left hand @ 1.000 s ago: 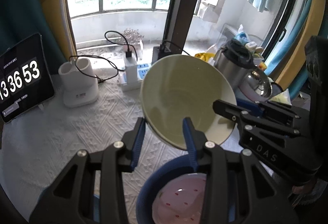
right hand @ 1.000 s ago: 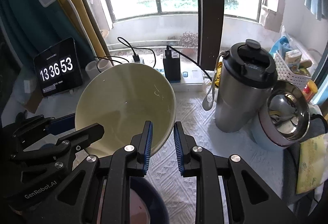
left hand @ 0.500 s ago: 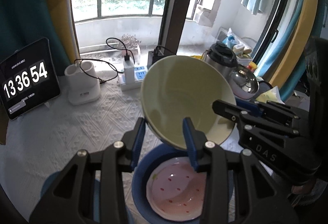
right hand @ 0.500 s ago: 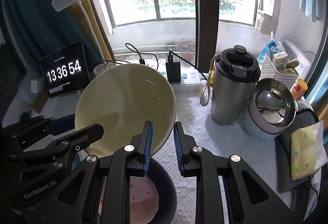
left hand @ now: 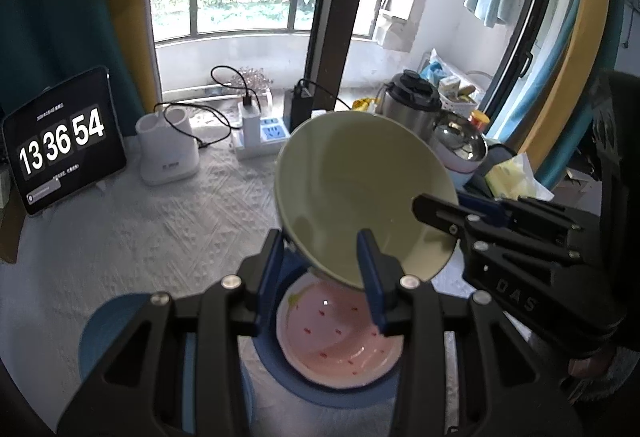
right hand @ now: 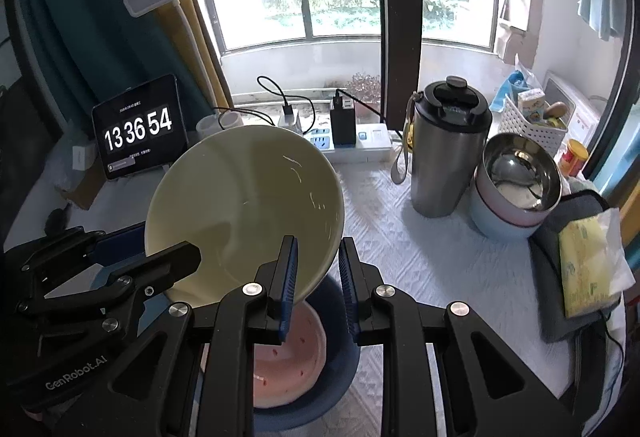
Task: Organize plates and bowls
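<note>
A cream bowl [left hand: 362,197] hangs tilted in mid-frame, its open face turned toward the upper left of the left wrist view, held above a pink dotted bowl [left hand: 340,337] that sits inside a dark blue bowl [left hand: 320,393] at the lower centre. The right gripper [right hand: 316,279] is clenched on the cream bowl's lower right rim, one finger inside and one outside. The left gripper [left hand: 320,269] straddles the near rim at the bowl's bottom edge with a wider gap; whether its pads press the bowl cannot be told. The nested pair lies directly below both grippers, so the coming move looks like a levelling and lowering straight down. Much of the blue bowl is hidden behind the gripper frames, and a second blue rim [left hand: 116,313] at lower left is cut off. On the white-clothed surface [left hand: 160,221], a steel tumbler [right hand: 448,153] and a steel bowl [right hand: 520,177] stand well apart at right.
</note>
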`<state>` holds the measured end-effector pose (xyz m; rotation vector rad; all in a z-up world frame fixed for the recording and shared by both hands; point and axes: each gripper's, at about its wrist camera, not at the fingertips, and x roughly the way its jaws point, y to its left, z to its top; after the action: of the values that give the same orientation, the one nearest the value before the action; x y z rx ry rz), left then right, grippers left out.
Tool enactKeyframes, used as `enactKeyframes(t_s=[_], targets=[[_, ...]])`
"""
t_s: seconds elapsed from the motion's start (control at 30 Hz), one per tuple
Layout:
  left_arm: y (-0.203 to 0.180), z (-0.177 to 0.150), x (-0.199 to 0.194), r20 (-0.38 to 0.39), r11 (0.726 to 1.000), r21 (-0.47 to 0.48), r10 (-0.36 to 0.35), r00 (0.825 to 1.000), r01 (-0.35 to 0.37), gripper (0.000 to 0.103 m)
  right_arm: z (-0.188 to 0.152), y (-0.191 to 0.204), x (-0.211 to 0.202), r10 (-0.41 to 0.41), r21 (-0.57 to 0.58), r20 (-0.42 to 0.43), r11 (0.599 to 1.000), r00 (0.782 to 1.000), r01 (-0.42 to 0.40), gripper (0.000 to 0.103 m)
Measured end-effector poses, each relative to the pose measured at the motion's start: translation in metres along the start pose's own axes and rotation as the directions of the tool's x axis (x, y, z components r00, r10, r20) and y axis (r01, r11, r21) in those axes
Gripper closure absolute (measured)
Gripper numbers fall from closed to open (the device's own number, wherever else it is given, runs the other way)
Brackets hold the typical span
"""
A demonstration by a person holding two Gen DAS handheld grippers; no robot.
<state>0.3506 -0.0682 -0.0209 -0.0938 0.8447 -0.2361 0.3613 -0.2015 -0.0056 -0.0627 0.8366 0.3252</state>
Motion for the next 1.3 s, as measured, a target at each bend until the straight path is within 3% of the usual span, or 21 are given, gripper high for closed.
enactKeyframes(t_s=[0.4,0.83,1.3], targets=[[-0.005,-0.031,-0.011,-0.017,1.0,-0.004,0.012,1.0,-0.013,0.064,-0.029,0.006,-0.007,0.005,0.006,-0.019,1.0,1.0,-0.004,0.08],[-0.009,-0.061,0.006,-0.065,0.999,-0.002,0.04,0.997,-0.04,0.064,-0.065,0.005,0.011,0.024,0.031,-0.08,0.999,0.996,-0.021,0.08],[-0.006,-0.073,0.027,-0.11,0.998,0.005,0.065,0.992,-0.065,0.064,-0.079,0.002,0.033,0.026,0.049,-0.136,0.999,0.99,-0.019,0.08]])
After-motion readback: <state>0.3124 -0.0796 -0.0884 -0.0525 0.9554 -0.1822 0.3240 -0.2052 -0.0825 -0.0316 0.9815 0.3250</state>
